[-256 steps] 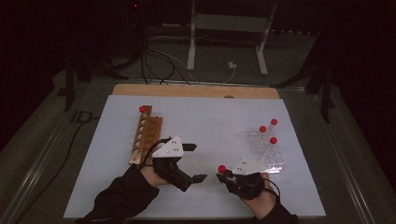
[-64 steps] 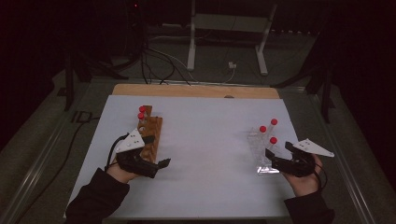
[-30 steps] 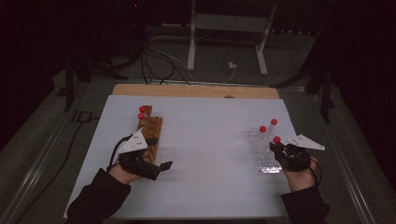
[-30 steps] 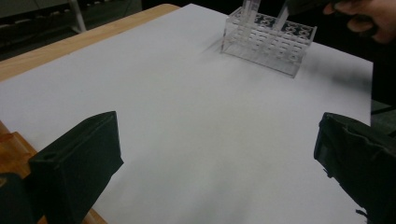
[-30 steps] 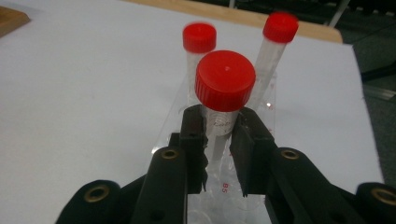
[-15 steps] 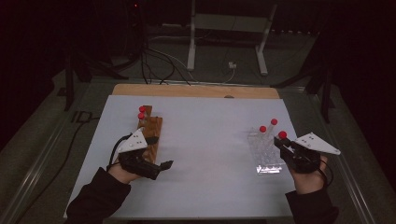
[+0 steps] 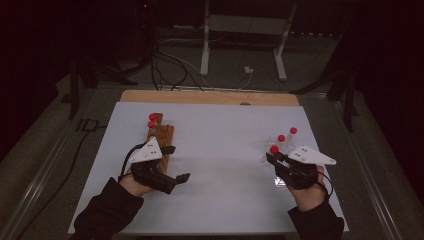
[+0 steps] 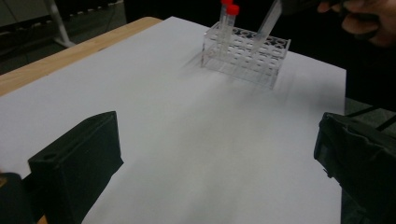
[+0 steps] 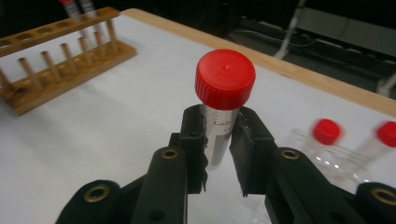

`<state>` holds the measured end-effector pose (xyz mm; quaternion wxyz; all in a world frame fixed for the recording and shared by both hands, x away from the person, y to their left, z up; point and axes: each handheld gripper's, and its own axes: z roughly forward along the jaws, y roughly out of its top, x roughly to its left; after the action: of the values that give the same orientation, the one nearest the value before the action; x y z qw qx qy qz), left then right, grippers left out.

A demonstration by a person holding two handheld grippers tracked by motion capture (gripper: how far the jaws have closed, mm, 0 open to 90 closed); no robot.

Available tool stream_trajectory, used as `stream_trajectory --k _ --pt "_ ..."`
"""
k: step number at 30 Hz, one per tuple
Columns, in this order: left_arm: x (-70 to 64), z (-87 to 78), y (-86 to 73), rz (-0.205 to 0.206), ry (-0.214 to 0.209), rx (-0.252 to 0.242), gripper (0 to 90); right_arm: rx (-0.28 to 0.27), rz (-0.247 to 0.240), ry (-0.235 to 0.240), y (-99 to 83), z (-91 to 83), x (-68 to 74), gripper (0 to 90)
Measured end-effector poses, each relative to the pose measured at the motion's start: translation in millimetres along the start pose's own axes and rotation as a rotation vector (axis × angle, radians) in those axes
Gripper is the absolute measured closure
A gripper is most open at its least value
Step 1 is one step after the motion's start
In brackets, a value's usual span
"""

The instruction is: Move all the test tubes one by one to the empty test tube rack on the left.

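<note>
right gripper (image 9: 218,140): clamped on clear plastic test tube with red screw cap (image 9: 224,105), just above the clear acrylic tube rack (image 8: 245,51)
left gripper (image 7: 172,170): jaws apart, nothing between them, beside wooden peg rack (image 7: 162,134)
surface: white sheet (image 7: 220,165) over wooden tabletop (image 7: 210,97)
room: dark; cables, metal stand legs behind
tube axis: near upright, cap up

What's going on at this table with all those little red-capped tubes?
A person is working with a hand-held gripper in each hand. The right gripper is clamped on a red-capped tube, held up near the clear plastic rack, where two more capped tubes stand. The left gripper rests open and empty on the white mat beside a wooden rack that already holds two tubes at its far end.
</note>
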<state>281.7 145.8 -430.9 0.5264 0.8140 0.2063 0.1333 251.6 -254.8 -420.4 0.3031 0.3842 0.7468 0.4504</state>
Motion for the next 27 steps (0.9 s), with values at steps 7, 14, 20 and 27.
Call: stream_trajectory --k 7,14,20,27 --pt "-4.8 4.3 7.2 0.011 -0.024 -0.009 1.5 0.03 -0.022 0.067 -2.0 16.5 17.0 74.6" --pt "-13.2 13.2 15.1 0.033 -0.057 -0.012 1.6 0.073 -0.058 0.128 -8.0 31.5 36.2 74.6" --pt "-20.8 23.8 20.4 0.046 -0.096 -0.013 1.6 0.09 -0.091 0.177 -10.6 37.9 51.3 74.6" --pt "-30.4 38.0 24.4 0.06 -0.149 -0.007 1.7 0.103 -0.111 0.231 -12.5 41.9 67.7 74.6"
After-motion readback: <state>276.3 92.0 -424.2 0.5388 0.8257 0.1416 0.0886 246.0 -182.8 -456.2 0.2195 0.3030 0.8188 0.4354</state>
